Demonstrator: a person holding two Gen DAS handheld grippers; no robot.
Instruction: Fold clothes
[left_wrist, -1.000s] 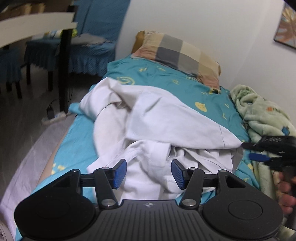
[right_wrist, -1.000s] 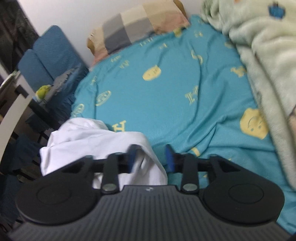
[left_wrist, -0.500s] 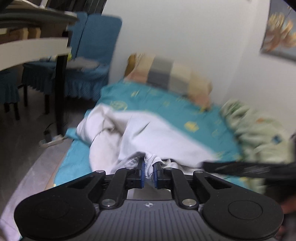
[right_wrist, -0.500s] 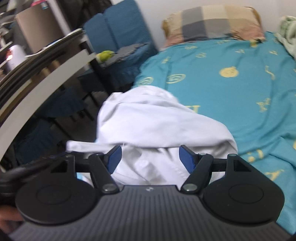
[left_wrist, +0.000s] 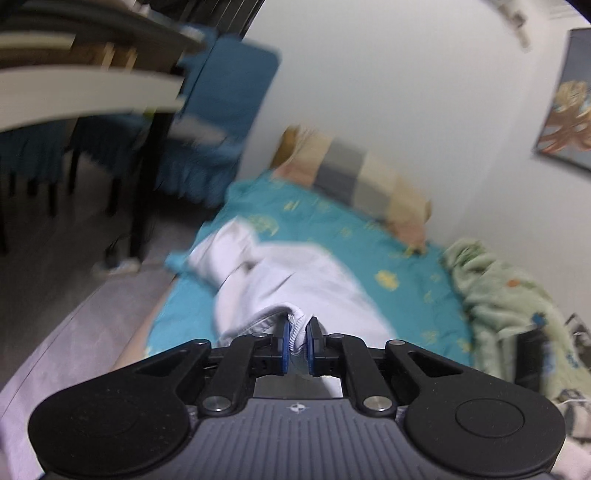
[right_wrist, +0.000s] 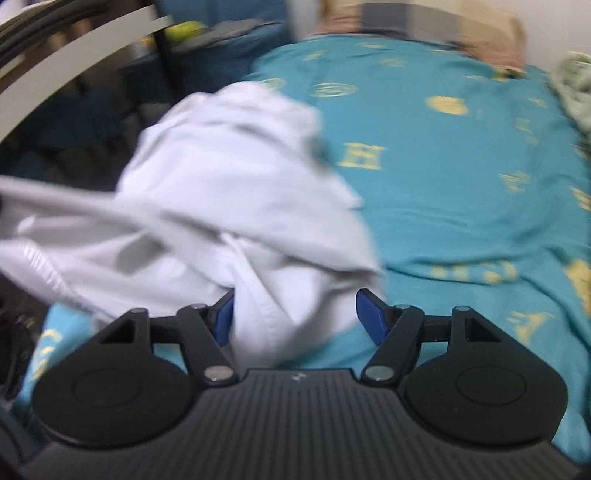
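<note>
White garment rumpled on teal bed, hem pinched in clenched left claw, likely lifted for spreading. Right claw released, straddling a fold, seemingly poised to grasp.

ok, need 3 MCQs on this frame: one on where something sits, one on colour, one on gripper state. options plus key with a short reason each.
1. Where does the checked pillow lie?
A. On the floor by the chairs
B. At the far end of the bed, against the wall
C. On top of the green blanket

2. What colour is the bed sheet?
A. Teal with yellow prints
B. Plain grey
C. Red and white stripes

3. How do the left gripper's jaws stand?
A. Wide open over the sheet
B. Shut on nothing
C. Shut on a hem of the white garment

Key: 1 B, the pillow sits where the sheet meets the white wall. 2 A, teal fabric with yellow motifs fills the right wrist view. 3 C, a stitched white edge is pinched between the blue pads.
</note>
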